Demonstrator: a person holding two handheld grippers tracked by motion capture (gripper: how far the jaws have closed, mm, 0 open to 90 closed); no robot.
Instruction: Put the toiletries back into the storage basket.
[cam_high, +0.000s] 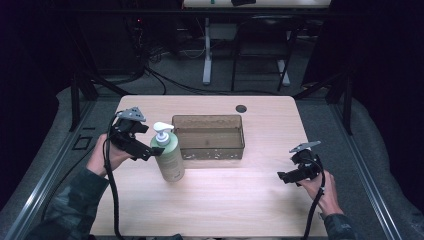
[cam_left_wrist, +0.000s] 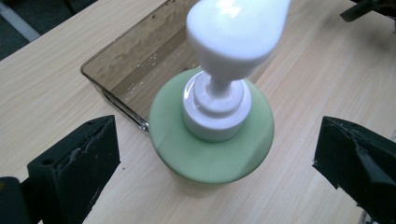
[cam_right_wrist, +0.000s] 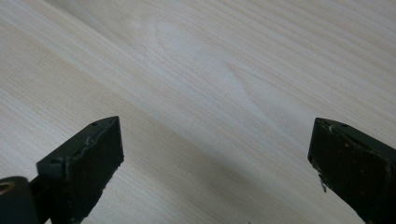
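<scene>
A pale green pump bottle (cam_high: 169, 156) with a white pump head stands upright on the wooden table (cam_high: 230, 210), just left of a smoky transparent bin (cam_high: 208, 137). My left gripper (cam_high: 145, 150) hovers at the bottle's upper left, open. In the left gripper view the green bottle (cam_left_wrist: 210, 149) sits between and beyond the two wide-apart jaws, untouched, with the bin (cam_left_wrist: 135, 70) behind it. My right gripper (cam_high: 286, 176) is open, low over the table's right side, pointing left. The right gripper view looks down on bare wood (cam_right_wrist: 210, 93) between the jaws.
A round cable hole (cam_high: 241, 108) lies near the table's far edge. Beyond the table are a desk leg (cam_high: 207, 50), cables on grey floor and dark curtains. The person's forearms come in from the bottom corners.
</scene>
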